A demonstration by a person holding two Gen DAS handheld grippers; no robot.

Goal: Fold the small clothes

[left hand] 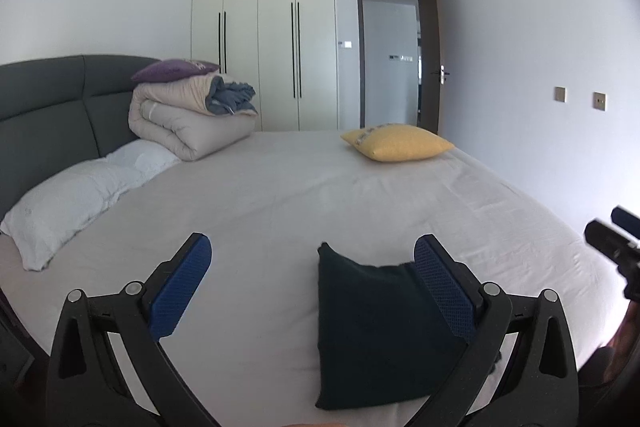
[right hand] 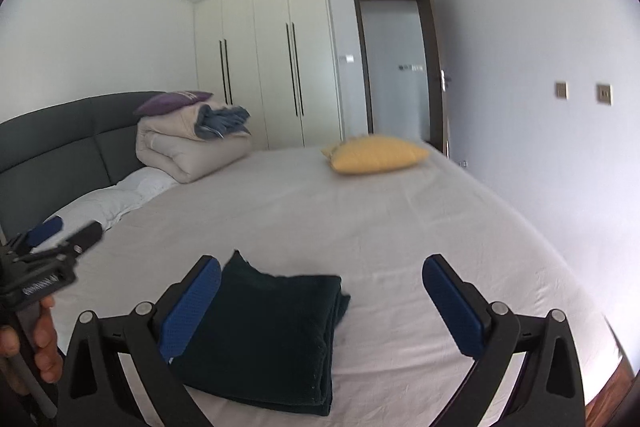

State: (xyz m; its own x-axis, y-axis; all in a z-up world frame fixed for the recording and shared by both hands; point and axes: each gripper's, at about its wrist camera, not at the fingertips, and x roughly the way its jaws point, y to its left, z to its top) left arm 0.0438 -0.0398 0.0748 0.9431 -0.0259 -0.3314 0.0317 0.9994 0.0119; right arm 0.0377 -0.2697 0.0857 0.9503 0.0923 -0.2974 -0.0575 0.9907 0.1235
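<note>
On the bed (left hand: 280,195), both hand-held grippers (left hand: 312,287) (right hand: 322,303) gape wide and empty above folded dark cloth (right hand: 272,335), yellow cushion (left hand: 396,143) beyond.

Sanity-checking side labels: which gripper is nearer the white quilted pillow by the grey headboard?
Left. The white quilted pillow lies just off the left gripper's left side. The right gripper is further right, with the left gripper between it and the pillow.

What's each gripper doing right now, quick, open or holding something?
Left gripper: open, holding nothing.
Right gripper: open, holding nothing; the folded dark cloth lies on the bed.
</note>
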